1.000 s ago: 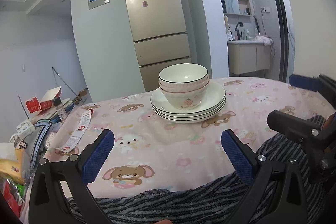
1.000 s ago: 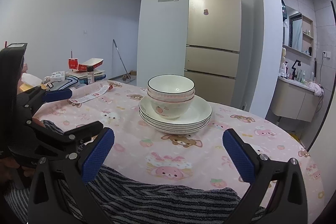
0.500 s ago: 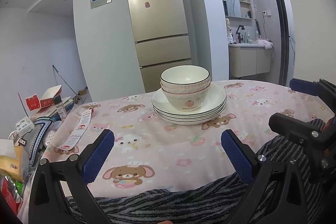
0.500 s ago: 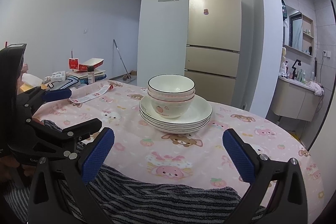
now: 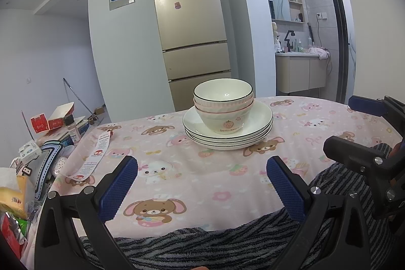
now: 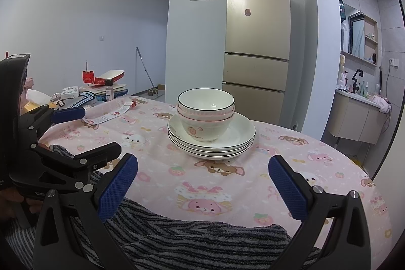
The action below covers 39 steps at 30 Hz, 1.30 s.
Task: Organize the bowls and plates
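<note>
A stack of white bowls (image 5: 223, 103) (image 6: 205, 113), the lowest with a strawberry mark, sits inside a stack of white plates (image 5: 255, 136) (image 6: 240, 141) in the middle of the table. My left gripper (image 5: 201, 184) is open and empty, held back near the table's front edge over a striped towel (image 5: 215, 244). My right gripper (image 6: 202, 184) is also open and empty, at the same distance from the stack. Each gripper shows in the other's view, the right gripper (image 5: 364, 130) at the right and the left gripper (image 6: 76, 133) at the left.
The round table has a pink cartoon-animal tablecloth (image 5: 177, 168) (image 6: 278, 156). A paper label (image 5: 96, 156) lies on it at the left. Boxes, a bottle and packets (image 5: 50, 123) are piled beyond the left edge. A fridge (image 5: 189, 29) stands behind.
Both grippers have stayed open. The left wrist view has shifted slightly, so the stack sits a little lower and nearer in it. The dishes have not moved.
</note>
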Tool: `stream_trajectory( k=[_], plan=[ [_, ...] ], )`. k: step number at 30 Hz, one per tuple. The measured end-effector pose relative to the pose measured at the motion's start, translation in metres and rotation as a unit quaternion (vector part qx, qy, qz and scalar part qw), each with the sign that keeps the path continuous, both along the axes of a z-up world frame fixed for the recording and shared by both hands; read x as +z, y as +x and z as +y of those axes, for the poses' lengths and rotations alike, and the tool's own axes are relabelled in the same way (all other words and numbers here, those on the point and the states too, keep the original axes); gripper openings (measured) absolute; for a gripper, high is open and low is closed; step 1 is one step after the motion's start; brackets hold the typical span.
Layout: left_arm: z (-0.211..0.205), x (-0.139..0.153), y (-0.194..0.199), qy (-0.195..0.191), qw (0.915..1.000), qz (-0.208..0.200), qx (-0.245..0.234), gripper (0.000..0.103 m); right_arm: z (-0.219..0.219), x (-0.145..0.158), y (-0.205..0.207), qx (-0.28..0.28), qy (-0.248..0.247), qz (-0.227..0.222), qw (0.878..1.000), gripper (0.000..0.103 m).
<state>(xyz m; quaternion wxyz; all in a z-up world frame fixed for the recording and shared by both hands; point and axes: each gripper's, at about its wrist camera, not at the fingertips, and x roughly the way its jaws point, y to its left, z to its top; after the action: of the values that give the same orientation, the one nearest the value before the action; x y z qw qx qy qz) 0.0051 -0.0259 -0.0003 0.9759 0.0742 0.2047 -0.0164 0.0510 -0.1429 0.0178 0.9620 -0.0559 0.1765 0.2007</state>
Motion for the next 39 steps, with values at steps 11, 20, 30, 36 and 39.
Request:
stream_trajectory(
  k=[11,20,30,36,39],
  plan=[
    [-0.0001,0.0002,0.0001,0.003,1.0000,-0.001,-0.001,0.103,0.0010,0.0006,-0.0021,0.000,-0.002,-0.003,1.000,0.103],
    [-0.0001,0.0004,-0.0002,0.002,1.0000,0.000,0.000,0.103,0.0006,0.0019,-0.0022,0.000,-0.002,-0.002,1.000,0.103],
    [0.0002,0.0001,-0.0001,0.000,1.0000,0.001,0.000,0.103,-0.0011,0.0018,-0.0002,-0.002,0.000,0.001,1.000,0.103],
    [-0.0002,0.0002,-0.0005,0.001,1.0000,0.000,0.000,0.103,-0.0004,0.0013,-0.0001,-0.001,-0.002,0.000,1.000,0.103],
    [-0.0004,0.0001,-0.0006,0.000,1.0000,0.002,0.000,0.103,0.0002,0.0016,-0.0009,-0.001,-0.003,0.000,1.000,0.103]
  ],
)
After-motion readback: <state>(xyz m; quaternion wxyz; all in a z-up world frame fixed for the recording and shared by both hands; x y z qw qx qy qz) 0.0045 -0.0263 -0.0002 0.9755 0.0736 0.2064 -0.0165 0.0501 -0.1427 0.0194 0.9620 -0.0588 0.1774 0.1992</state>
